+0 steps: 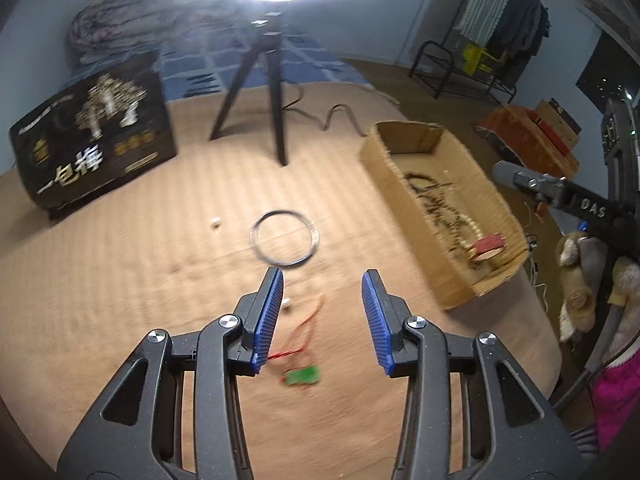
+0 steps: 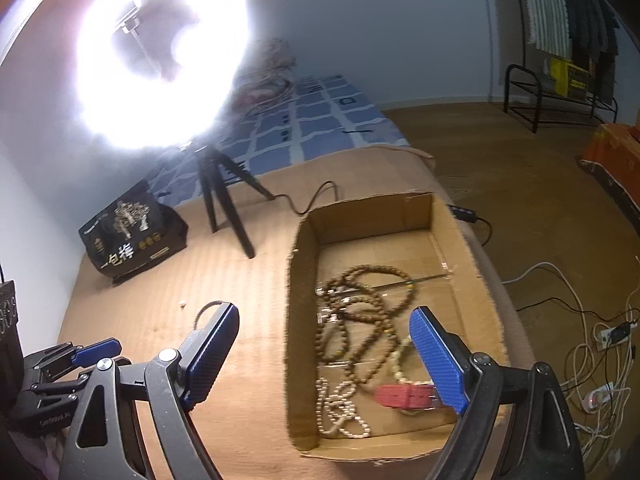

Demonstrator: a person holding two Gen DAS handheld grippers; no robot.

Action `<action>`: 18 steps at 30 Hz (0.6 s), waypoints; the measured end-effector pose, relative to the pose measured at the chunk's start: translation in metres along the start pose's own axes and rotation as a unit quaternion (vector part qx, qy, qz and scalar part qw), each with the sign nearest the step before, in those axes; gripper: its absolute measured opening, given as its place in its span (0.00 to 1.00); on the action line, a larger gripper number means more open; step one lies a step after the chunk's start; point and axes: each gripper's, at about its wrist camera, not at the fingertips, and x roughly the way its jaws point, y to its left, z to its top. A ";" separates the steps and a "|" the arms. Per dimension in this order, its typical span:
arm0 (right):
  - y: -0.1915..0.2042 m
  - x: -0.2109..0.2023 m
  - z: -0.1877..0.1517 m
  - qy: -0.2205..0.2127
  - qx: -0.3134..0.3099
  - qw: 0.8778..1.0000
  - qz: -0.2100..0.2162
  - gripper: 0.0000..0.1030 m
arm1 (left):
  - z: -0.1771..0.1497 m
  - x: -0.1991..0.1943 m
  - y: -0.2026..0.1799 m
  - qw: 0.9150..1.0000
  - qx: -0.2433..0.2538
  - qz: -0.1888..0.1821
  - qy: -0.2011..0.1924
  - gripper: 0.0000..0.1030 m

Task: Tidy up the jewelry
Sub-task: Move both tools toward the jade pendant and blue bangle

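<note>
My left gripper [image 1: 322, 280] is open and empty above the tan table. A thin metal bangle [image 1: 284, 237] lies flat just beyond its fingertips. A red cord with a green pendant [image 1: 302, 375] lies between the fingers, nearer the camera. A cardboard box [image 1: 464, 284] to the right holds brown bead strands [image 2: 362, 312], a white bead strand [image 2: 340, 408] and a red bracelet [image 2: 404, 396]. My right gripper [image 2: 324, 328] is open and empty over the box's left wall. The left gripper's blue fingertip [image 2: 98, 349] shows at the left of the right wrist view.
A black printed bag [image 1: 94, 142] stands at the back left. A ring light on a black tripod [image 1: 266, 92] stands at the back middle, its cable trailing right. A small white bead [image 1: 215, 223] lies left of the bangle. Cables [image 2: 596, 336] lie on the floor at right.
</note>
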 end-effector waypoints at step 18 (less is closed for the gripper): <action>0.073 0.039 -0.016 0.055 -0.061 0.995 0.048 0.81 | -0.041 0.018 0.041 0.998 -0.023 -0.027 0.052 0.40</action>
